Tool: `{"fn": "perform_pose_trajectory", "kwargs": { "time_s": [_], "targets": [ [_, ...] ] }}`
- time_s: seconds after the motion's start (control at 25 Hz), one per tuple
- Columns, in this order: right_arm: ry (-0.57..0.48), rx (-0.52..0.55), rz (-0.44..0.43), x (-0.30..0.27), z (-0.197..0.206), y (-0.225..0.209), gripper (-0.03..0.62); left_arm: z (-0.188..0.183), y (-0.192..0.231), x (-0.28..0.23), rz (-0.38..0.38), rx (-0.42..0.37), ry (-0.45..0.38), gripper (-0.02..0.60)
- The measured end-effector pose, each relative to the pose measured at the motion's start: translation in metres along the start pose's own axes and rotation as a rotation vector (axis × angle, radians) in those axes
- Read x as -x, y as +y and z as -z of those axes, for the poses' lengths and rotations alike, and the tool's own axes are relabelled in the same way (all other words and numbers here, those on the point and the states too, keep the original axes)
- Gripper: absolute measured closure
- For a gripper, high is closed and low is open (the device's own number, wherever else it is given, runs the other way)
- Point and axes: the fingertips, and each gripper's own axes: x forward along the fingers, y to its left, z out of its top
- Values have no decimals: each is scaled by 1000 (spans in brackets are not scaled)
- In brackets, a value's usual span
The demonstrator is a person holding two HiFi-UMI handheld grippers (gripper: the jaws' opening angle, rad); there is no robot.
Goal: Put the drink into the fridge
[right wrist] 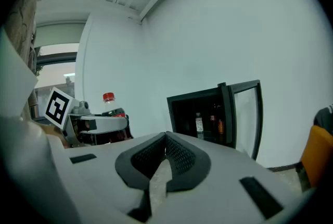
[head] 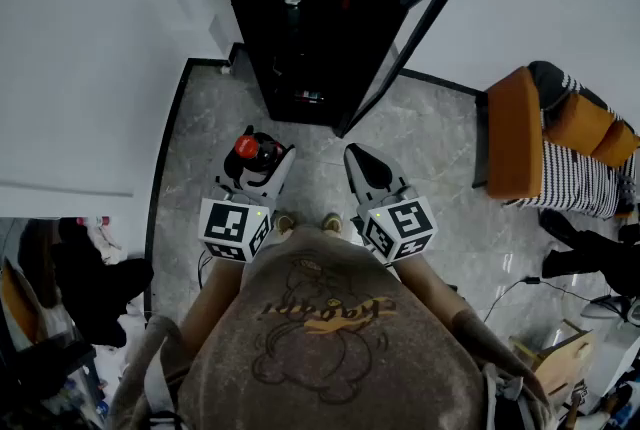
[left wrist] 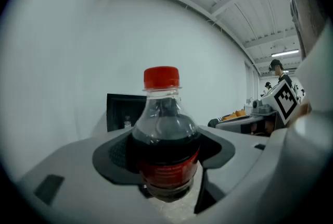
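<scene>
Drink bottle (left wrist: 164, 139) is being held clamped in the left gripper (head: 258, 160). Jaws are being kept wide around the labelled body, with pads being pressed on both sides. Long axis is being kept upright, red cap on top. Right gripper (right wrist: 165, 155) is being carried empty, jaws together, nothing between them.

Key relation: fridge (head: 310, 18) is being faced from the near side. In the head view it is being seen far and slightly right of the held bottle, well apart from both grippers, with bare floor (head: 310, 158) in between. Fridge door (head: 408, 38) is being left swung open to the right, so the opening is being presented toward the person. In the left gripper view the fridge is being seen just left of the bottle and partly behind it. Other bottles (right wrist: 199, 124) are being seen standing on a shelf inside.

Judgement: the left gripper is the one being loaded, so the coming move is being set by it alone. That means a straight carry toward the far opening, bottle being kept vertical. Right gripper is being held on the door's side, probably being reserved for the door. Risk being flagged: free shelf room cannot be told, the interior being too dark.
</scene>
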Motion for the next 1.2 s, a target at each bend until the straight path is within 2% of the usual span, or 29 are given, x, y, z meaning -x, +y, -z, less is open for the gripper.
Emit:
{"fn": "perform_pose_trajectory", "kwargs": {
  "time_s": [0.28,0.56,1.2],
  "targets": [
    [-44,-28,-25,-7,-6,5,576,1,6,-3,12,14,-5,268],
    [-62,16,-67,-14,-19,24,575,-3,18,-3,61,0,-8,268],
    [-74,16,50,-41,-17,26,576,0,53,-17,157,-17,8,270]
  ]
}}
